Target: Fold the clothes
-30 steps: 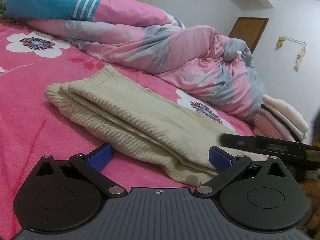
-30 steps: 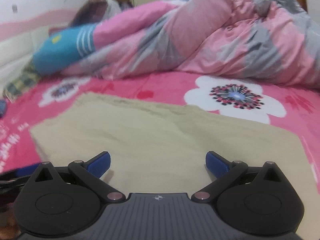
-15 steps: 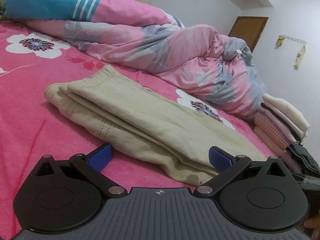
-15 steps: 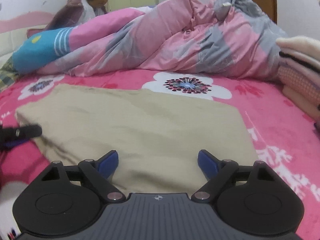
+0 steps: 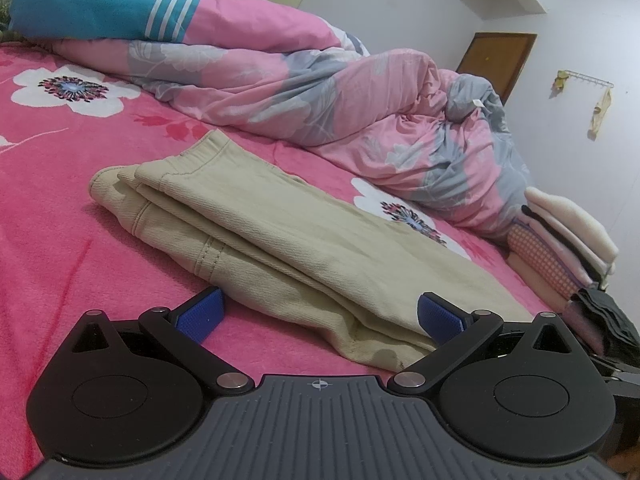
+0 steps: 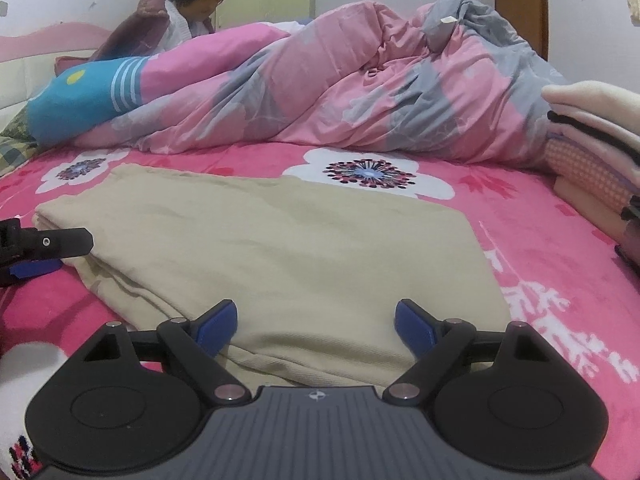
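Both grippers' fingers are spreading wide, gripping nothing: left gripper (image 5: 318,314) staying at the beige trousers' (image 5: 280,236) near edge, right gripper (image 6: 316,326) drawing back. Trousers are lying folded on the bed (image 5: 48,248), seemingly finished, near the folded stack (image 5: 560,236).

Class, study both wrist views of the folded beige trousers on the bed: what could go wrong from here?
1. The beige trousers lie in loose layers with uneven edges; the open left tongs, closing at the near end, might pinch only some layers and pull the fold apart.
2. The open right tongs could catch the pink bedsheet too.
3. Moving the trousers toward the stack of folded clothes could knock it over.
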